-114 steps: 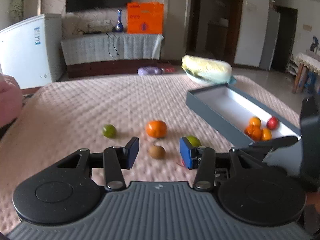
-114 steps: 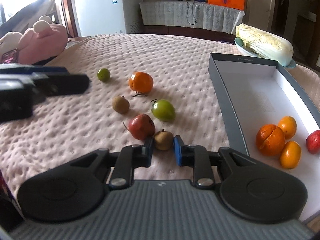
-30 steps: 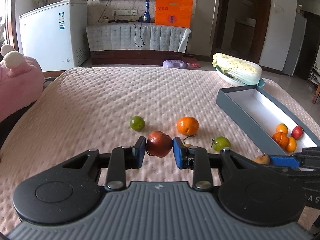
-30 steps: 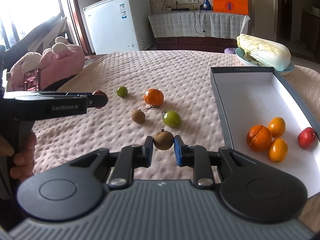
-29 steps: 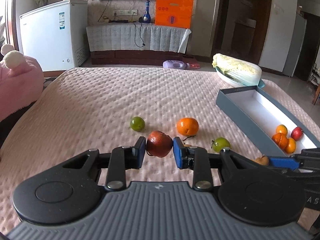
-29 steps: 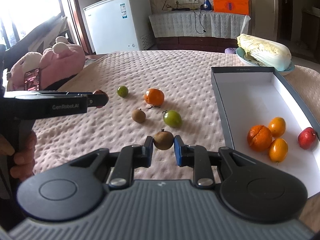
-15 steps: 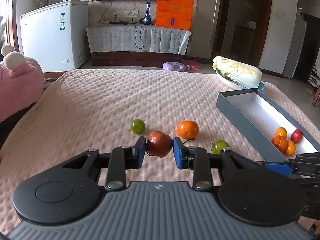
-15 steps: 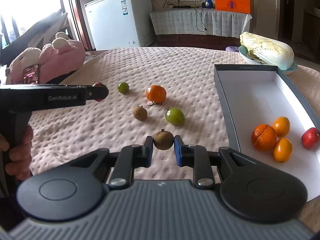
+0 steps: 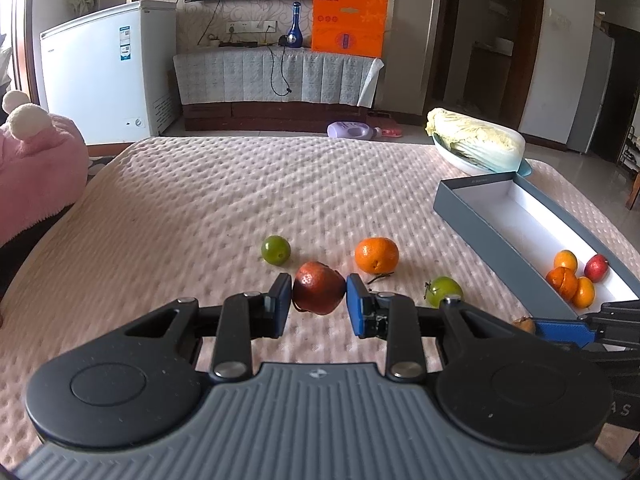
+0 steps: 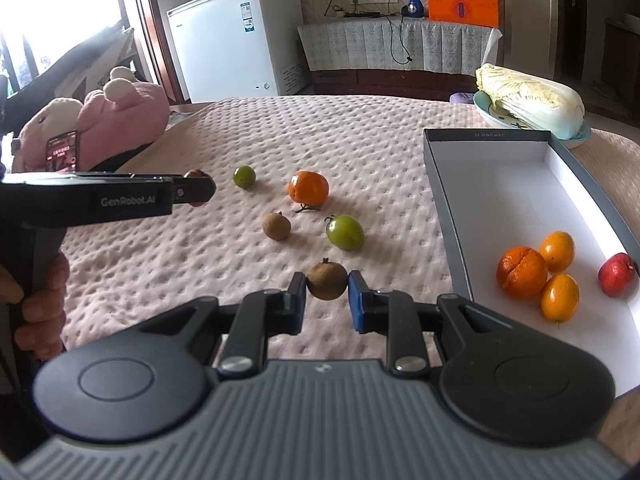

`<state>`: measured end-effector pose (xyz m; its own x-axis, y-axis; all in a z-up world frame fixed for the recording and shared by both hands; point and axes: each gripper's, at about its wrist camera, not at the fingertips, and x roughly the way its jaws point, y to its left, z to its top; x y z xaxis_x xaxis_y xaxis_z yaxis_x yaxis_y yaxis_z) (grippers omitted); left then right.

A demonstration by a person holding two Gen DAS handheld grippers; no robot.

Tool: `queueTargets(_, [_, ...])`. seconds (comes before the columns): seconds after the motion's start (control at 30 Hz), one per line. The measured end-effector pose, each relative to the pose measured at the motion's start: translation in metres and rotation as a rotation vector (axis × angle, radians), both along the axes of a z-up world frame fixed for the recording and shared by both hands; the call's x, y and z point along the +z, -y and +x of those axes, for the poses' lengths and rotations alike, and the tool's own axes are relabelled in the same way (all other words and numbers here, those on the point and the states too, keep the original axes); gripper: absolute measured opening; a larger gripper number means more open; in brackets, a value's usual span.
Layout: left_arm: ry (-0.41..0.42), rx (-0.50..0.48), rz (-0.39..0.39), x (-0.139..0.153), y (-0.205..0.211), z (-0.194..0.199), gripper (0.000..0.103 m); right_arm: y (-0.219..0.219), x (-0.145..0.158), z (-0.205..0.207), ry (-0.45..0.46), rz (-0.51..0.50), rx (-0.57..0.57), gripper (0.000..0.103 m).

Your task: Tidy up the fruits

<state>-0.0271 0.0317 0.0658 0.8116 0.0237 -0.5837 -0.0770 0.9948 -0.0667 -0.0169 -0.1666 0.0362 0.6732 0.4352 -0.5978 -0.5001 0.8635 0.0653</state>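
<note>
Change since earlier frames: both grippers, each with its fruit, have risen off the quilted bed (image 9: pixel 224 200); the loose fruit lies where it lay.
Left gripper (image 9: pixel 319 305): closed on a red fruit (image 9: pixel 319 293), clamped across its widest part and carried clear of the bed.
Right gripper (image 10: pixel 327 297): closed on a small brown fruit (image 10: pixel 327 280), stem up, also airborne.
Grey box (image 10: pixel 448 216): open, on the bed's right side; holds three orange fruits (image 10: pixel 521 272) and a red one (image 10: pixel 616 274), clustered at the near end (likely the collecting place).
Still loose on the bed: lime (image 10: pixel 244 177), orange (image 10: pixel 308 187), brown fruit (image 10: pixel 276 225), green tomato (image 10: pixel 345 232).
Judgement: two fruits lifted together, probably to share one trip to the box.
Bystander: cabbage (image 10: pixel 530 100) in a dish beyond the box.
</note>
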Motion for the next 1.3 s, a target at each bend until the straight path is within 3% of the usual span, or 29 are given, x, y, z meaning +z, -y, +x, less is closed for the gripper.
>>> queueTargets(1.3, [0.001,0.006,-0.002,0.0004,-0.0018,-0.0008,0.035,0.0000,0.0012,-0.0007,-0.006,0.017,0.019,0.025])
